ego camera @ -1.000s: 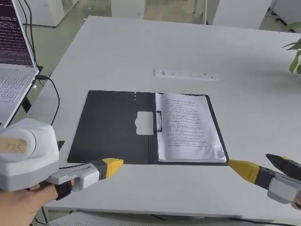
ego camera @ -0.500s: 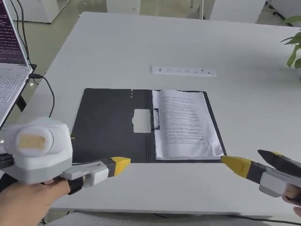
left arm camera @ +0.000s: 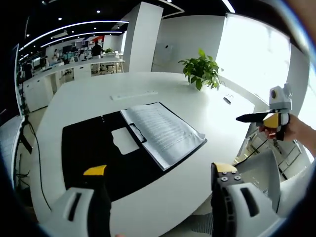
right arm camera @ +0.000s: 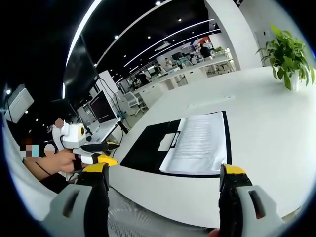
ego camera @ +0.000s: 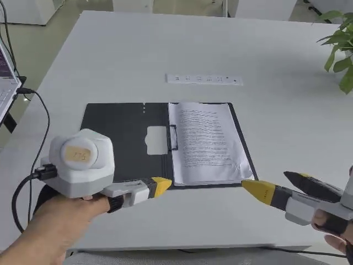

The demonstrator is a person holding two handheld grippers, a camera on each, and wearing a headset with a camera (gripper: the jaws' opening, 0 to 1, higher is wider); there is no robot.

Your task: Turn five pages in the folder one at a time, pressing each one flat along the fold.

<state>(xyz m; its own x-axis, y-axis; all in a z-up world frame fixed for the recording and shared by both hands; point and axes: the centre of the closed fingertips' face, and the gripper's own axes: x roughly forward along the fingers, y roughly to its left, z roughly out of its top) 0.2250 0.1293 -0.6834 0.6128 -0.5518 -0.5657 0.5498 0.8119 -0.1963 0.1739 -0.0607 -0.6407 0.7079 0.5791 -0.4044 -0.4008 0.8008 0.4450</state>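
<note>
A black folder (ego camera: 124, 146) lies open on the white table, its left cover bare apart from a white label. A stack of printed pages (ego camera: 205, 141) is clipped to its right half and lies flat. The same folder (left arm camera: 98, 158) and pages (left arm camera: 160, 131) lie ahead in the left gripper view. My left gripper (ego camera: 159, 187) hovers at the folder's front edge, open and empty, its jaws (left arm camera: 159, 170) wide apart. Just off the pages' front right corner, my right gripper (ego camera: 270, 182) is open too, with nothing between its fingers (right arm camera: 164, 169). Neither touches the pages (right arm camera: 197, 140).
A white power strip (ego camera: 204, 79) lies behind the folder. A laptop corner (ego camera: 4, 72) and its black cable (ego camera: 41, 118) are at the left edge. A potted plant (ego camera: 339, 49) stands at the far right. The table's front edge runs just below both grippers.
The view has shifted left and down. Both grippers have closed in toward the folder's front edge, the left one moving right, the right one moving left. The pages lie as before.
</note>
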